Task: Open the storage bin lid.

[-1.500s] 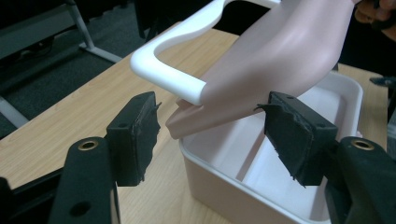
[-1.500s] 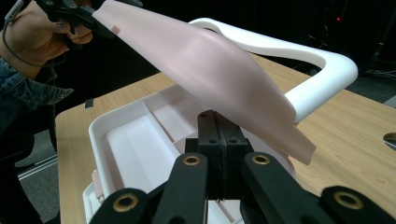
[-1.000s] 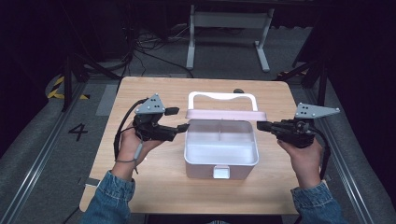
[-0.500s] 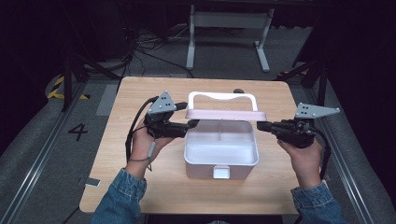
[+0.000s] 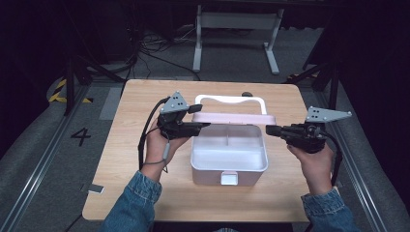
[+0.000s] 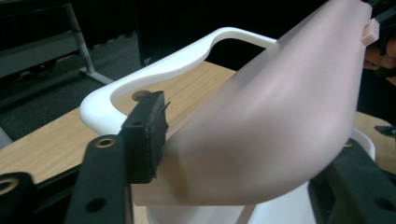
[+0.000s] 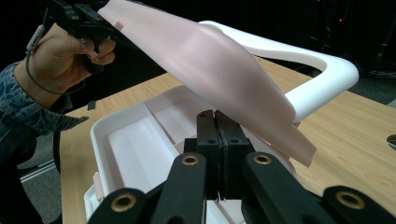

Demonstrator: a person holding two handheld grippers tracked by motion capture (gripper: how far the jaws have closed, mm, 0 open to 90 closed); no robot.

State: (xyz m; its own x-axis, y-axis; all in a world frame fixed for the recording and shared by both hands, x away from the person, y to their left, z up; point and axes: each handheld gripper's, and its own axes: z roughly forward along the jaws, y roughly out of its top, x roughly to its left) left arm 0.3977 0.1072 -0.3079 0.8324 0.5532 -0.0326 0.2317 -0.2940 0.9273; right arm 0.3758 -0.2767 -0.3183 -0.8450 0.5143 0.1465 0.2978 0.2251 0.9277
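Dark floor and black curtains surround a pale wooden counter [image 5: 145,193], with a white metal stand on the floor behind it. At the middle of the counter sits a white storage box [image 5: 228,162], open, its inside split into compartments and a small latch on its near wall. Its pink lid [image 5: 232,118] is raised on edge along the box's far side, and a white carrying handle [image 5: 231,99] lies on the counter just behind the lid.

I hold my left gripper [image 5: 196,117] at the lid's left end. Its fingers have just been closing, with the lid's end between them; in the left gripper view one black finger [image 6: 148,135] lies against the pink lid [image 6: 280,126], the other is blurred at the lower right, and I cannot tell whether both press on it.

My right gripper [image 5: 269,129] rests level beside the box's right rim, its fingers pressed together on nothing. In the right gripper view those closed fingers [image 7: 217,149] sit just below the lid's [image 7: 219,74] tilted edge, over the open box [image 7: 130,154].
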